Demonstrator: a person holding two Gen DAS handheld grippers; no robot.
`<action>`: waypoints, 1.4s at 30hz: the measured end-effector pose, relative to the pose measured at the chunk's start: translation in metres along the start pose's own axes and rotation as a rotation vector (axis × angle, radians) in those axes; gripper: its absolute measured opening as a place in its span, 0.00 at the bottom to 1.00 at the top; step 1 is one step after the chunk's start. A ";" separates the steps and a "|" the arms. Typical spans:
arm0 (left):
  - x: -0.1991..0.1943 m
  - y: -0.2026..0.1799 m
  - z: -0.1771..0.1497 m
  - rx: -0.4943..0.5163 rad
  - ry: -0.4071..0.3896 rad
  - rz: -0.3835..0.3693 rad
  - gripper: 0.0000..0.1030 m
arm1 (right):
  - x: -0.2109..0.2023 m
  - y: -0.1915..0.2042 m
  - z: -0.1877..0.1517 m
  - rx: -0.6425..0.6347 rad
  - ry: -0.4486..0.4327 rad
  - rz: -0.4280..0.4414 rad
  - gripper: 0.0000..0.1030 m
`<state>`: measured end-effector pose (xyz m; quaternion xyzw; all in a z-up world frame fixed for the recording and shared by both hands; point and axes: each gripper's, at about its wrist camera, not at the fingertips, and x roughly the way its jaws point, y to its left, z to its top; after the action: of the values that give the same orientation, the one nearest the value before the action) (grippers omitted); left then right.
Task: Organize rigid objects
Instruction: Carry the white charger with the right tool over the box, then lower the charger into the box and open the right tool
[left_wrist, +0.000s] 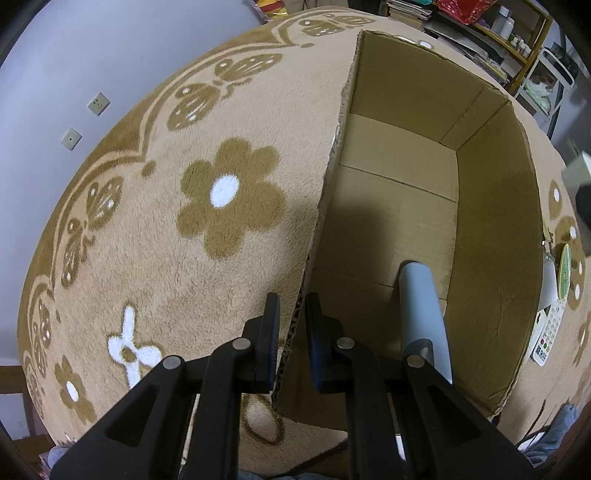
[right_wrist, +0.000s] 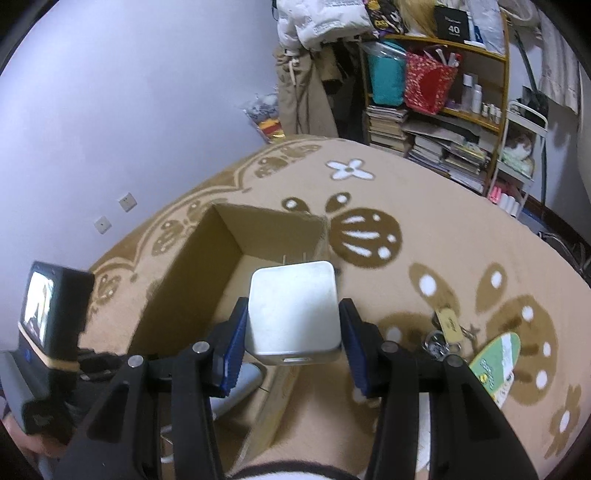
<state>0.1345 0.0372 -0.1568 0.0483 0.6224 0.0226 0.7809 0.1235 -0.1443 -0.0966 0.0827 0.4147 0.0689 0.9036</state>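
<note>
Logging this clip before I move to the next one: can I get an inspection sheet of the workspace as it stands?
Surface: tan floral rug, soft pile.
Job's things: open cardboard box on the rug; grey cylinder lying inside it; white charger with prongs, held above the box.
Clutter: keys, green card and remote on the rug beside the box.
Grippers: left hand-held gripper shut on the box wall; right hand-held gripper shut on the charger.
Cables: nothing seen clearly.
Surroundings: pale wall with sockets; crowded shelves with books and bags.
</note>
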 end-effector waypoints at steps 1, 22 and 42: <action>0.000 0.000 0.000 0.000 0.000 0.000 0.12 | 0.000 0.002 0.002 -0.001 -0.005 0.010 0.50; -0.001 0.000 0.000 0.003 -0.009 -0.004 0.12 | 0.047 0.031 -0.018 -0.037 0.071 0.066 0.50; -0.001 0.001 0.002 -0.006 -0.010 -0.011 0.12 | 0.013 0.019 -0.010 0.009 0.013 0.026 0.84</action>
<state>0.1363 0.0382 -0.1556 0.0427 0.6187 0.0199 0.7842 0.1232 -0.1224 -0.1088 0.0917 0.4199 0.0793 0.8995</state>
